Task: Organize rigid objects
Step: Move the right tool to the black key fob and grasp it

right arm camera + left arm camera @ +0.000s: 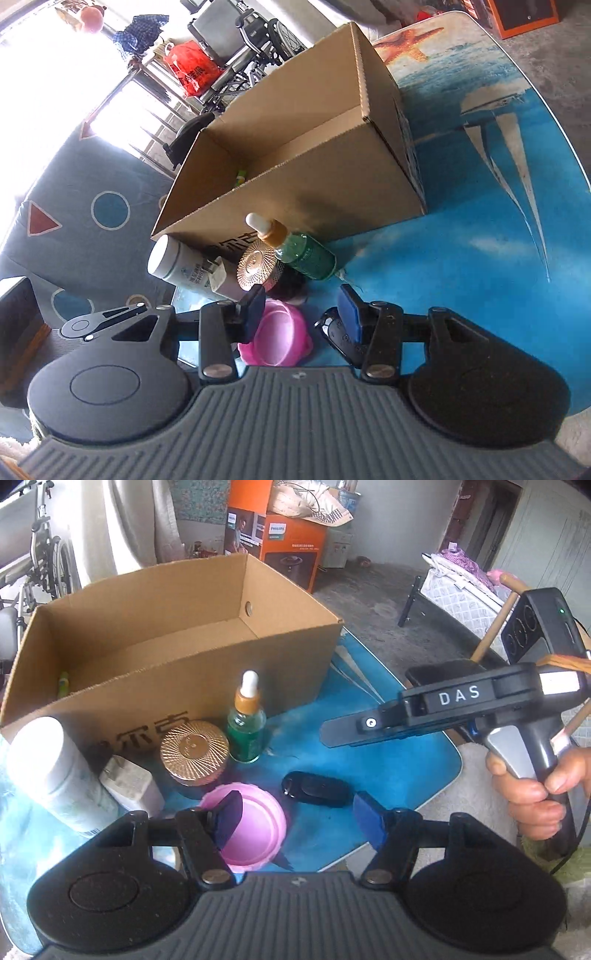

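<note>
An open cardboard box (pixel 177 642) stands on the blue table; it also shows in the right wrist view (pixel 306 158). In front of it stand a green dropper bottle (pixel 245 723) (pixel 306 254), a gold-lidded jar (pixel 194 753) (pixel 258 269), a white bottle (pixel 51 771) (pixel 181 266), a white charger (pixel 129 782) (pixel 218 275), a pink lid (pixel 251 830) (pixel 277 336) and a black key fob (pixel 316 788) (pixel 341 338). My left gripper (pixel 295 821) is open above the pink lid. My right gripper (pixel 303 315) (pixel 343 731) is open and empty, hovering over the lid and fob.
A small green item (pixel 62 685) lies inside the box. An orange Philips carton (pixel 280 535) stands behind on the floor. A wheelchair (pixel 33 561) is at the far left. The table edge (pixel 454 775) curves off at the right.
</note>
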The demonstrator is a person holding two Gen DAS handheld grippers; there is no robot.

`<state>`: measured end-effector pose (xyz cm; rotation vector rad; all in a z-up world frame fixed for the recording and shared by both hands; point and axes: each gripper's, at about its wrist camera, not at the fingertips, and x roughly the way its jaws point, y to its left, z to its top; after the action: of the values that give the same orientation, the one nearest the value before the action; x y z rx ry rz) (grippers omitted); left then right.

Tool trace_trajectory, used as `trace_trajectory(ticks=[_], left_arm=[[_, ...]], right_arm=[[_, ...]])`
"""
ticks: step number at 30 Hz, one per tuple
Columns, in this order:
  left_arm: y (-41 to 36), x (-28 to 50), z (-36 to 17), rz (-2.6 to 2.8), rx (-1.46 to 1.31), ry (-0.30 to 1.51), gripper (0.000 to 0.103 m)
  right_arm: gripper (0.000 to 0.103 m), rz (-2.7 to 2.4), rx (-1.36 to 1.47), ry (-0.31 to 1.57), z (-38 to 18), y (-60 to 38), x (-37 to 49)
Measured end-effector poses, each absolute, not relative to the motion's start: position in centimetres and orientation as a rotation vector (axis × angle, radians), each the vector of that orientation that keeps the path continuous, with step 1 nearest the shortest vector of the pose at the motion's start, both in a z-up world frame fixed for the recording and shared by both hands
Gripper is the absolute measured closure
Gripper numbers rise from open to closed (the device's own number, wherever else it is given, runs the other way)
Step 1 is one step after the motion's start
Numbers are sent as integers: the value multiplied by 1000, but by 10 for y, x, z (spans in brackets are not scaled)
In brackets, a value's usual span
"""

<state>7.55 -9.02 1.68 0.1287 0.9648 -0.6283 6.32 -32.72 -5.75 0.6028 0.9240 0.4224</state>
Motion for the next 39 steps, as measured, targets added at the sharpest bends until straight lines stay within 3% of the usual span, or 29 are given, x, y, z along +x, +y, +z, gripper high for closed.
trace_trajectory(ticks=[9,11,24,36,39], left_arm=[[-138,86,-26,-617,193,1014,42],[-145,88,-27,-613,212,1019,43],[-163,78,-25,-622,257,1070,45],[-171,92,-38,-556,258,1087,45],[-169,93,-42,-552,260,1091,50]], right_arm=[[67,395,559,1033,-102,-308,88],[73,407,552,1033,-104,-306,90],[74,432,611,1027,-108,-317,88],[82,475,665,1061,-115,-317,83],[83,524,747,1040,-117,-323,80]])
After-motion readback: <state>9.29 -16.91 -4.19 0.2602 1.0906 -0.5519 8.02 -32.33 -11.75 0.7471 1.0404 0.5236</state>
